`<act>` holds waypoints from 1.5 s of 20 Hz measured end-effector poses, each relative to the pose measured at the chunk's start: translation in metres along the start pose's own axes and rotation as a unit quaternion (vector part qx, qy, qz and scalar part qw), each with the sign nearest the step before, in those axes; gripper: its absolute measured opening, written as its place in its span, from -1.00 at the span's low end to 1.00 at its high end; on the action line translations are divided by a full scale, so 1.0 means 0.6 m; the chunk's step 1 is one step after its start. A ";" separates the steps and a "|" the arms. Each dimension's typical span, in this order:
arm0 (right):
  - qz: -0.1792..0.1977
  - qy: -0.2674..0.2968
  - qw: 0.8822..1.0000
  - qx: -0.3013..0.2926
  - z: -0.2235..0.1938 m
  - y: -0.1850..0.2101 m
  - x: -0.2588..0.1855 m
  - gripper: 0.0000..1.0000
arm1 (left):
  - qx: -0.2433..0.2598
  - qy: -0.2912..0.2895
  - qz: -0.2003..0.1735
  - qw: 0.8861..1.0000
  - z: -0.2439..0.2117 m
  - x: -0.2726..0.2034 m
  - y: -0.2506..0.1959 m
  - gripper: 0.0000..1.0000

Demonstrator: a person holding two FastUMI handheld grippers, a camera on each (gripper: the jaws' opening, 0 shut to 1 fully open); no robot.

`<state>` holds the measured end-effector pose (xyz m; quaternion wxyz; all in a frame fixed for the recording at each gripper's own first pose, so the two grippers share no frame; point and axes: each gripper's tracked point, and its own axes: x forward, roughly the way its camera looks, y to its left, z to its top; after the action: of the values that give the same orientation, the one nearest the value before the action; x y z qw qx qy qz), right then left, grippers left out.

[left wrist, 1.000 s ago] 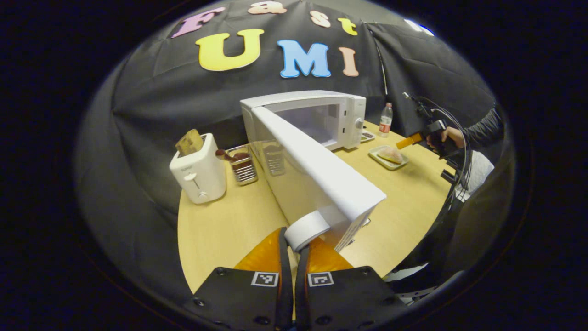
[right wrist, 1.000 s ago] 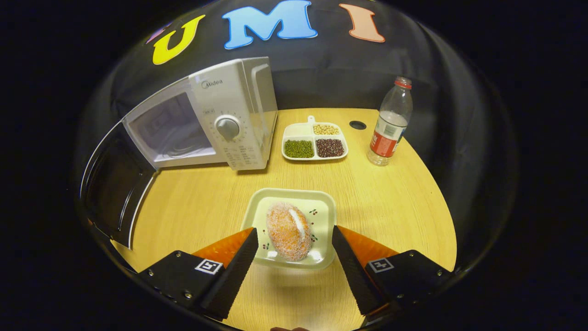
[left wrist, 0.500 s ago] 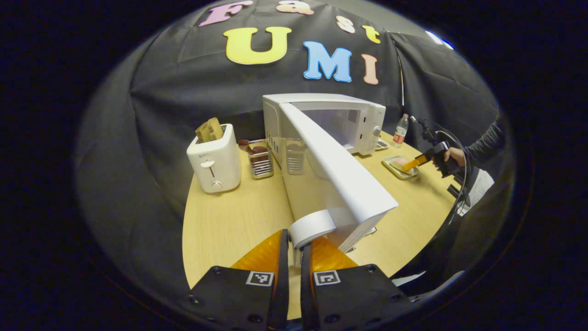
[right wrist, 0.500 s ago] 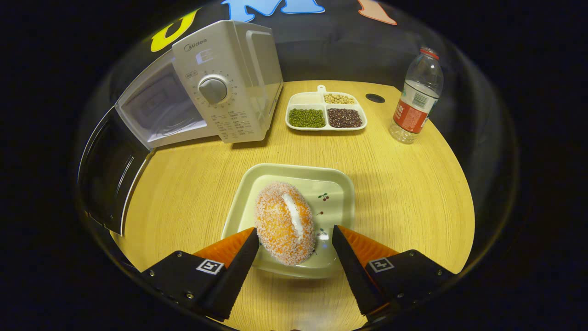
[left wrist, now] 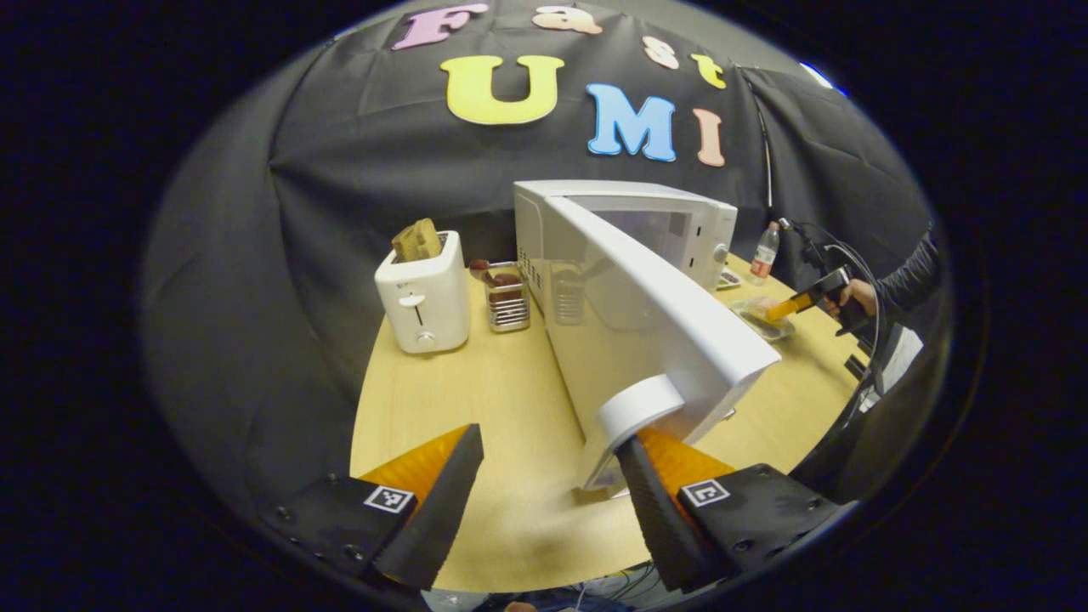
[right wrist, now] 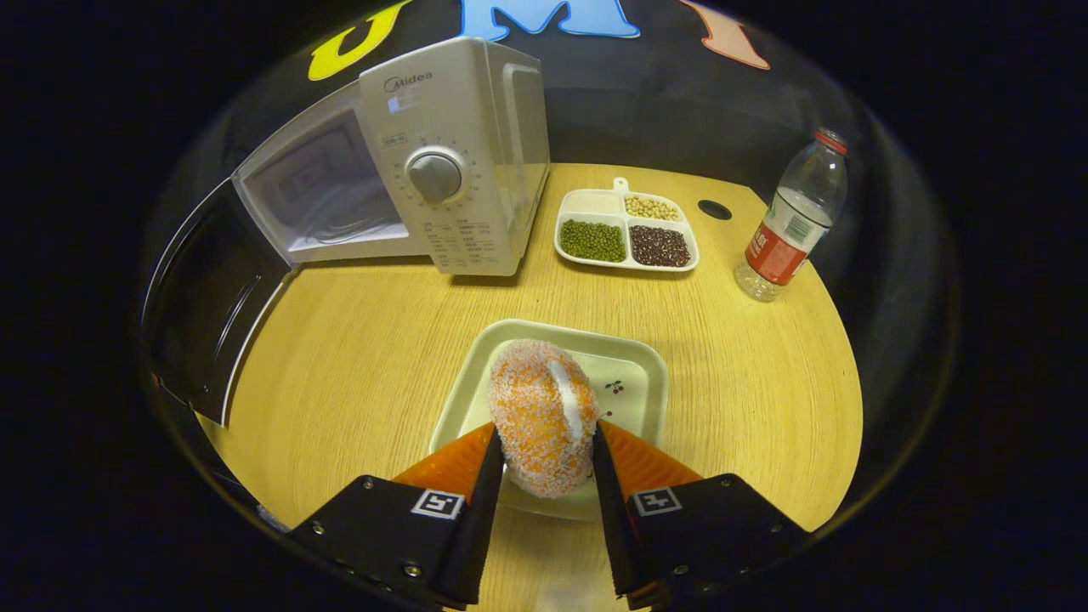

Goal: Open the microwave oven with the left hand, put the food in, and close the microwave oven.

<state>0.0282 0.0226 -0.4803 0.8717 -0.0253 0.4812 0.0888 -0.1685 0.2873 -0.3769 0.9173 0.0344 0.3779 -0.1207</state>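
Microwave oven (right wrist: 442, 195): sitting at the back of the wooden table (right wrist: 765, 382), cavity showing, its door (left wrist: 671, 331) standing swung wide open.
Door handle (left wrist: 639, 406): a pale rounded knob on the door's free edge, lying just beside one finger of the left gripper.
Left gripper (left wrist: 544, 484): fingers standing spread apart, gripping nothing.
Food (right wrist: 544, 416): a sugar-crusted, orange-brown bun with a pale cream seam, resting on the near part of a pale square plate (right wrist: 637, 374), in front of the oven and well apart from it.
Right gripper (right wrist: 542, 463): fingers closing in on the bun's two flanks and appearing to touch both sides, pinching it low and near its closer end.
Handling, judged: the bun is looking light, soft and easily crushed; the coating is likely shedding and giving little friction. A gentle squeeze across the broad middle of the flanks, clear of the cream seam, is looking safest.
Step in hand, judged: door opening is looking done; food pickup is beginning.
Bystanders: divided bean tray (right wrist: 627, 242) and water bottle (right wrist: 790, 229) are standing right of the oven; toaster (left wrist: 423, 297) and a wire rack (left wrist: 507, 299) are standing to its left.
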 end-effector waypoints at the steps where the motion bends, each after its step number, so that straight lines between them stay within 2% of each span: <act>1: 0.002 -0.003 1.000 -0.005 0.002 0.004 -0.006 0.15 | -0.002 -0.006 0.010 1.000 0.003 -0.012 0.006 0.93; 3: 0.011 -0.012 1.000 -0.015 0.009 0.015 -0.022 0.15 | -0.013 -0.016 0.036 0.999 0.006 -0.041 0.019 0.93; 5: 0.015 -0.029 0.999 -0.036 0.021 0.028 -0.045 0.15 | -0.025 -0.046 0.087 0.995 0.031 -0.084 0.027 0.97; 7: 0.014 -0.054 0.995 -0.078 0.036 0.042 -0.074 0.15 | -0.035 -0.117 0.146 0.982 0.105 -0.136 0.016 0.93; 9: -0.001 -0.072 0.990 -0.121 0.049 0.056 -0.097 0.15 | -0.028 -0.184 0.178 0.966 0.193 -0.190 -0.036 0.94; 10: -0.003 -0.081 0.988 -0.135 0.055 0.067 -0.109 0.15 | -0.024 -0.212 0.183 0.960 0.232 -0.205 -0.072 0.91; 13: 0.009 -0.107 0.981 -0.162 0.065 0.122 -0.132 0.14 | -0.024 -0.266 0.157 0.951 0.322 -0.210 -0.178 0.97; 15: 0.013 -0.126 0.973 -0.193 0.073 0.155 -0.142 0.15 | -0.031 -0.288 0.145 0.946 0.368 -0.212 -0.218 0.89; 17: 0.007 -0.148 0.961 -0.235 0.088 0.181 -0.149 0.15 | -0.046 -0.301 0.152 0.940 0.386 -0.219 -0.234 0.90; 18: 0.000 -0.161 0.953 -0.258 0.102 0.192 -0.151 0.15 | -0.048 -0.304 0.151 0.939 0.387 -0.222 -0.248 1.00; 21: -0.038 -0.206 0.916 -0.341 0.160 0.217 -0.146 0.15 | -0.039 -0.309 0.159 0.937 0.388 -0.250 -0.276 1.00; 22: -0.047 -0.215 0.905 -0.366 0.180 0.226 -0.138 0.14 | -0.037 -0.310 0.161 0.936 0.391 -0.261 -0.284 0.92; 23: -0.052 -0.223 0.894 -0.385 0.199 0.239 -0.125 0.15 | -0.036 -0.312 0.165 0.935 0.397 -0.275 -0.289 0.96; 27: -0.065 -0.237 0.868 -0.432 0.257 0.285 -0.060 0.15 | -0.024 -0.338 0.205 0.918 0.436 -0.348 -0.292 0.99; 30: -0.075 -0.234 0.853 -0.461 0.288 0.322 0.000 0.15 | -0.025 -0.344 0.226 0.911 0.460 -0.389 -0.299 0.90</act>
<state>0.1379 0.2348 -0.3797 0.8510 -0.4388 0.1631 0.2380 -0.1836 0.1166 -0.0116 0.9939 0.0526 0.0234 0.0945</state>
